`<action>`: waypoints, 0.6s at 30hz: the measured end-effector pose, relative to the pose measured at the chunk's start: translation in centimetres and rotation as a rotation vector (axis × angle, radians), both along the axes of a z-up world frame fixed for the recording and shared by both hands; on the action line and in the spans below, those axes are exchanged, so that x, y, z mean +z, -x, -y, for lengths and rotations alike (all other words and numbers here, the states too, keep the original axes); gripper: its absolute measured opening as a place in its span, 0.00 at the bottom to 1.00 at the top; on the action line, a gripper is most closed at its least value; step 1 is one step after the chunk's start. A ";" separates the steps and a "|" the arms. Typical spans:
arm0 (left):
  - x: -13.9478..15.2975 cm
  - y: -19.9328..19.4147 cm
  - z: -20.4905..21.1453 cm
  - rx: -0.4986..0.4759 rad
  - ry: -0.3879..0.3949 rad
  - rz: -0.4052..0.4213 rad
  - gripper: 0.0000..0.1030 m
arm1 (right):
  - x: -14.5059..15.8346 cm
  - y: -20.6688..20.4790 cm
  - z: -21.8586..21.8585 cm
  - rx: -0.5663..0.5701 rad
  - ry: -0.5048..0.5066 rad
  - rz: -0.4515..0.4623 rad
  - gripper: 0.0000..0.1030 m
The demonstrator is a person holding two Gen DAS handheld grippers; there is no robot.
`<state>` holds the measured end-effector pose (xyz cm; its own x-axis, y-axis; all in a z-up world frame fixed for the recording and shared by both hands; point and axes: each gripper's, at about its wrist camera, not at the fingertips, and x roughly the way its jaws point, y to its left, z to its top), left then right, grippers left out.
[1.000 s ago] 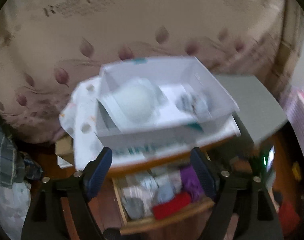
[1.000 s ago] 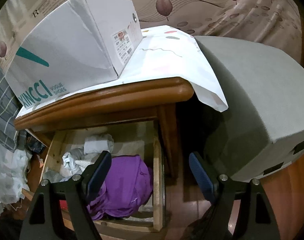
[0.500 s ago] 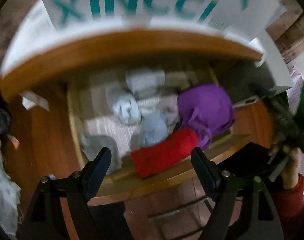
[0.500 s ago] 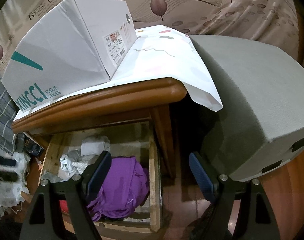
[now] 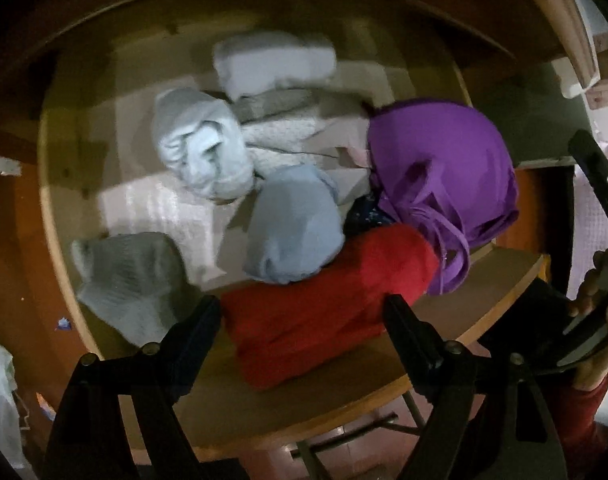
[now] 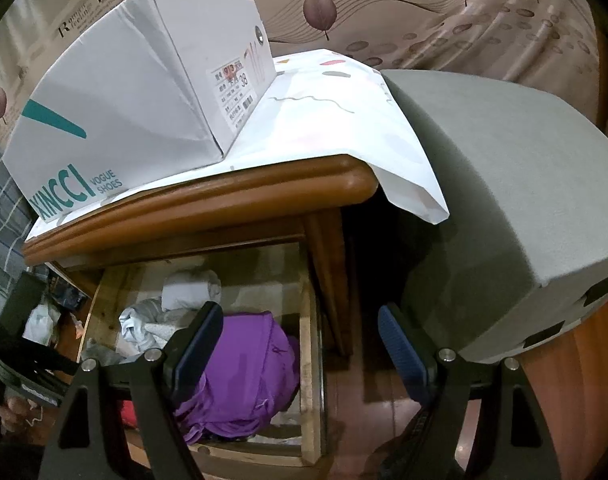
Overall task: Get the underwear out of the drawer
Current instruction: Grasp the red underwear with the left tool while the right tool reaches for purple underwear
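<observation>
In the left wrist view, the left gripper (image 5: 301,312) hangs over the open drawer (image 5: 504,280) with its fingers released and wide apart, grasping nothing; a rolled red garment (image 5: 324,308) lies between them at the drawer's front edge in the lower centre. Touching it above is a pale blue bundle (image 5: 291,224), with a purple garment (image 5: 444,168) at the right, a light blue bundle (image 5: 203,148) in the upper middle and a grey piece (image 5: 131,280) at lower left. The step in hand looks like the approach: the next move calls for lowering onto one bundle, probably the red one, and clenching on it alone. In the right wrist view, the right gripper (image 6: 299,344) is held back from the drawer, fingers released and empty, framing the purple garment at the lower centre; above it a white shoe box (image 6: 143,100) sits on the wooden counter (image 6: 223,200), and a grey block (image 6: 504,200) fills the right.
</observation>
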<state>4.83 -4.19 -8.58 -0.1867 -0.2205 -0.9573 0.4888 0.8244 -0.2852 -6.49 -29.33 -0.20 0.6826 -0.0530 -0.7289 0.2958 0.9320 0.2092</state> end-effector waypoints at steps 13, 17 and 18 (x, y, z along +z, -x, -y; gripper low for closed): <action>-2.6 1.3 1.4 -0.012 -0.044 -0.011 0.61 | -0.2 -0.1 -0.3 0.010 0.002 -0.007 0.80; -1.9 1.6 0.7 -0.006 -0.053 0.022 0.45 | -0.2 -0.2 -0.4 0.012 0.000 -0.010 0.80; -1.6 1.7 0.7 -0.008 -0.055 0.032 0.43 | -0.3 -0.2 -0.5 0.013 0.001 -0.010 0.80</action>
<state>3.11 -4.88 -10.23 -0.1577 -0.1660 -0.9734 0.5031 0.8347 -0.2238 -6.32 -28.86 -0.46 0.6760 -0.0449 -0.7355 0.2858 0.9360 0.2056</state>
